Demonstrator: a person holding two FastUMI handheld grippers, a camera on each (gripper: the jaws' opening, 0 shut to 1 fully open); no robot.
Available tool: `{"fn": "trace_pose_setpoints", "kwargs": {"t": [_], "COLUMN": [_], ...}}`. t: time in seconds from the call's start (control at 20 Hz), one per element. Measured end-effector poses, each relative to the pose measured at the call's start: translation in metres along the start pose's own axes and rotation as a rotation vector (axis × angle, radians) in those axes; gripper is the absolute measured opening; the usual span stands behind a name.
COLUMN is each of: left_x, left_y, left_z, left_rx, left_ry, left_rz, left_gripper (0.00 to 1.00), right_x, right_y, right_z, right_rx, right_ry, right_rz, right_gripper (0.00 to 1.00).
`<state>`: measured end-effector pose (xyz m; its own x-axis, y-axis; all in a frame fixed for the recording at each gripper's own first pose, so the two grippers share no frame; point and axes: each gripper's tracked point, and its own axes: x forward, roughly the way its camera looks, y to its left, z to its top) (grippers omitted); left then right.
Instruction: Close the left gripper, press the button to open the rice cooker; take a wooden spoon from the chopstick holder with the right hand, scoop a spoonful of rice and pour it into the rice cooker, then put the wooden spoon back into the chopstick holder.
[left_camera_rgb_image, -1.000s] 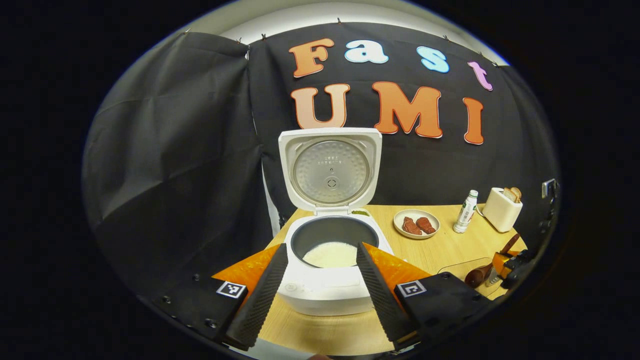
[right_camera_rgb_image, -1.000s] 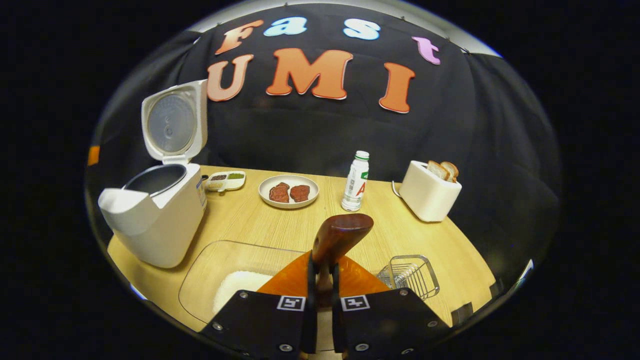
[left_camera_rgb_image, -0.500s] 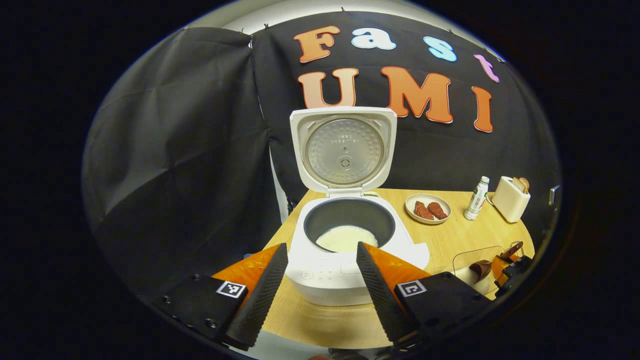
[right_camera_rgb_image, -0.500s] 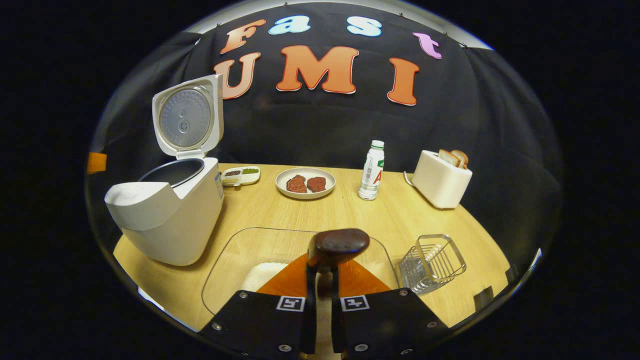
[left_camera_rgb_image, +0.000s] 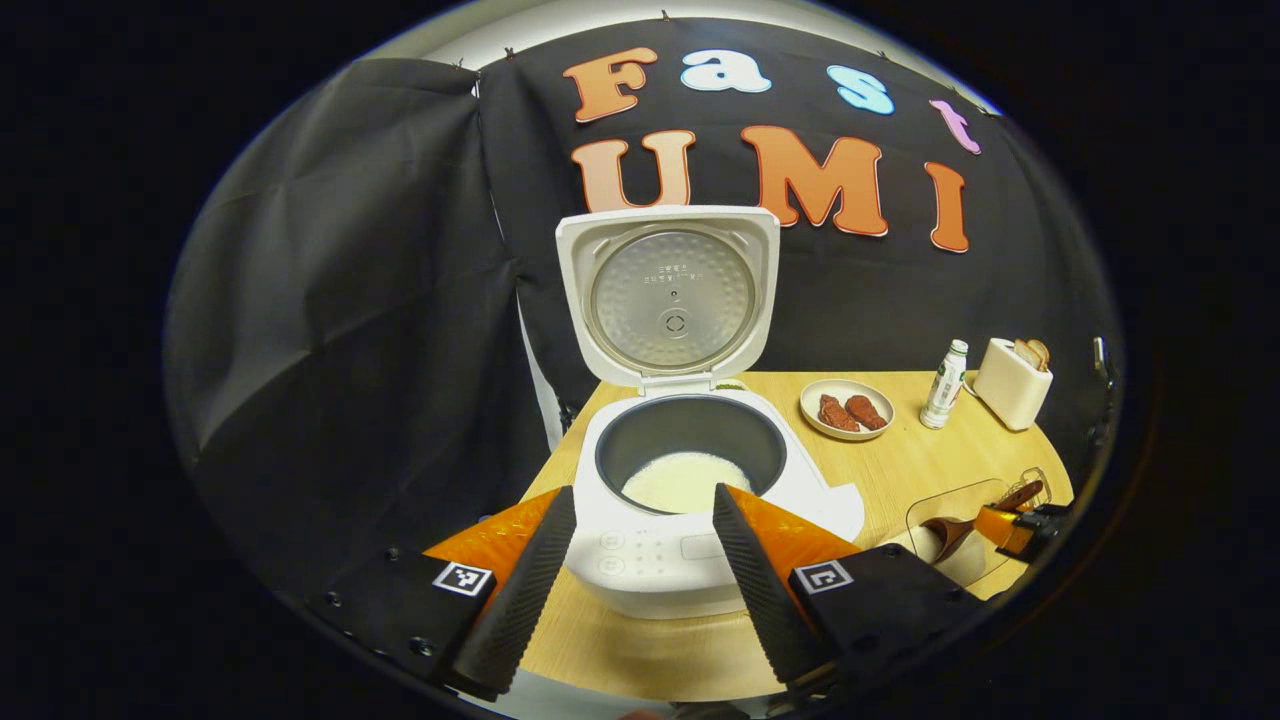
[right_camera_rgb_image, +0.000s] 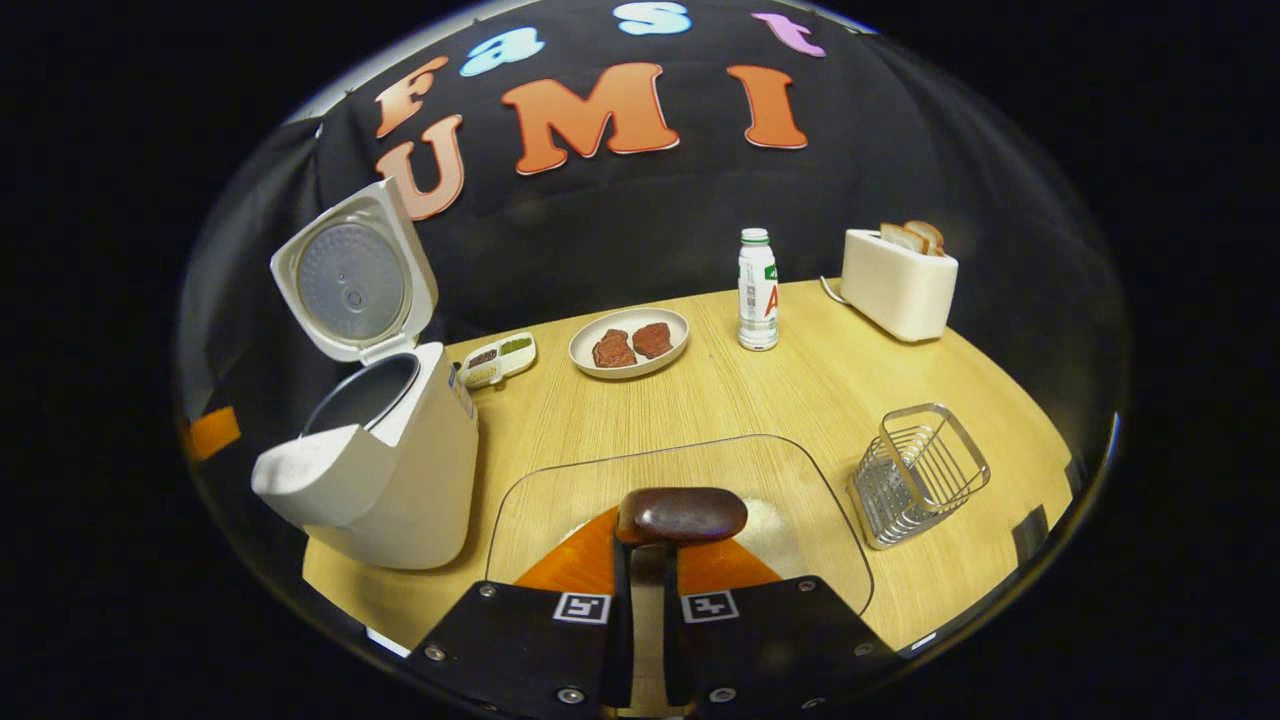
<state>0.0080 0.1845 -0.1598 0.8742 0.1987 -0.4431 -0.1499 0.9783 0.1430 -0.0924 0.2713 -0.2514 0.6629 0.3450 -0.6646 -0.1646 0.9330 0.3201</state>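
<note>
The white rice cooker (left_camera_rgb_image: 700, 520) stands open in the left gripper view, lid (left_camera_rgb_image: 668, 295) upright, with white rice (left_camera_rgb_image: 685, 480) in its dark pot. My left gripper (left_camera_rgb_image: 642, 500) hovers open in front of it, its fingers framing the control panel without touching. In the right gripper view my right gripper (right_camera_rgb_image: 643, 550) is shut on the handle of the dark wooden spoon (right_camera_rgb_image: 682, 514). The spoon bowl hangs over the glass dish (right_camera_rgb_image: 560, 500), which holds rice (right_camera_rgb_image: 770, 520). The wire chopstick holder (right_camera_rgb_image: 920, 470) stands to the right of the dish. The cooker (right_camera_rgb_image: 385, 470) sits to the left.
At the back of the wooden table are a plate of meat (right_camera_rgb_image: 628, 342), a small seasoning tray (right_camera_rgb_image: 498, 358), a bottle (right_camera_rgb_image: 757, 290) and a white toaster with bread (right_camera_rgb_image: 898, 282). The table edge runs close under the cooker and dish.
My right gripper has tipped forward and down over the glass dish, and the spoon bowl has turned from upright to level. My left gripper has drawn back slightly from the open cooker.
</note>
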Motion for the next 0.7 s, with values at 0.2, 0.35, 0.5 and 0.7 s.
{"fn": "trace_pose_setpoints", "kwargs": {"t": [0.2,0.35,0.5,0.7], "left_x": [0.009,0.009,0.01,0.011], "left_y": [0.006,0.011,0.015,0.02], "left_z": [-0.001,-0.004,-0.007,-0.013], "left_rx": [-0.01,-0.024,-0.033,-0.052], "left_ry": [0.007,0.014,0.017,0.031], "left_rz": [0.002,0.006,0.017,0.032], "left_gripper": [0.94,0.93,0.93,0.93], "right_x": [0.009,0.016,0.017,0.02], "right_y": [0.001,0.004,0.007,0.007], "right_z": [0.008,0.014,0.014,0.013], "right_rx": [-0.02,-0.033,-0.013,0.097], "right_ry": [0.007,0.005,0.03,0.088], "right_rz": [0.006,0.009,0.032,0.085], "right_gripper": [0.11,0.12,0.12,0.12]}}
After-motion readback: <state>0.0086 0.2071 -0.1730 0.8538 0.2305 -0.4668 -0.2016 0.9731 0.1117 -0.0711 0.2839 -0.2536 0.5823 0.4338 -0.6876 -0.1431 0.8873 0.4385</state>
